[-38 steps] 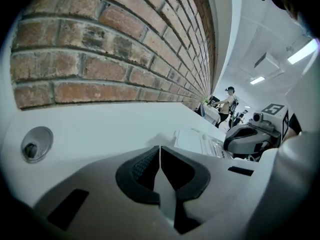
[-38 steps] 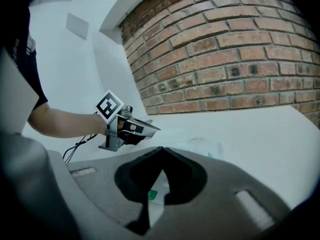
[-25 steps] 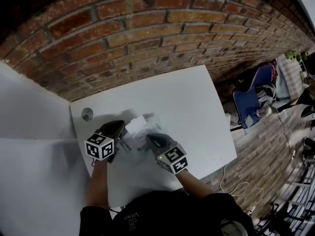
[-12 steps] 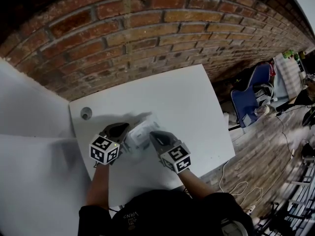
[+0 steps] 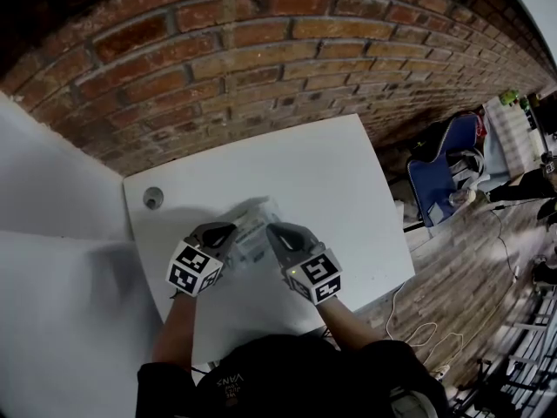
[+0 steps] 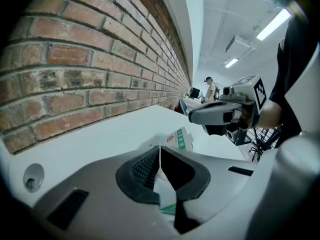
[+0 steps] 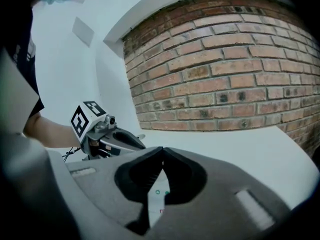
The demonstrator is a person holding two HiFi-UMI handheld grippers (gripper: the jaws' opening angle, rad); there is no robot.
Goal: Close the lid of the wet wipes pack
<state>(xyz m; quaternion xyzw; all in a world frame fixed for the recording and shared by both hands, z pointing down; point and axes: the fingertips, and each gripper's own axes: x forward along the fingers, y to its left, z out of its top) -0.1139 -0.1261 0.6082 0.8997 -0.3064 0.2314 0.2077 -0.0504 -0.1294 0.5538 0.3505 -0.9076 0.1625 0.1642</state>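
White desk (image 5: 348,181) set against a brick wall (image 5: 261,50), with a white partition (image 5: 52,233) closing its left side. From the head view I read the desk's far and right portions as bare surface open for movement. Its right edge drops off toward a brick-paved floor, where a blue chair (image 5: 444,177) stands well apart. A round cable hole (image 5: 154,199) sits near the far-left corner.

The wet wipes pack (image 5: 251,232) lies flat in the near-left part of the desk, clear of every edge, between the two tools. The left gripper (image 5: 222,232) comes in from the pack's left and the right gripper (image 5: 277,232) from its right. Both angle inward, so that their noses converge over the pack and the marker cubes trail toward me. Bare forearms run up from the bottom of the view, roughly parallel.

In the left gripper view, the fingers (image 6: 145,166) meet at their tips, with the pack's printed end (image 6: 179,139) showing just beyond them and white wrapper in the gap beneath. In the right gripper view, the fingers (image 7: 142,176) are likewise drawn together at the tips, with pack surface (image 7: 157,194) visible below. I see nothing pinched by either pair. Each nose is low over the pack, though I cannot tell whether either touches it. I also cannot tell whether the lid is seated.
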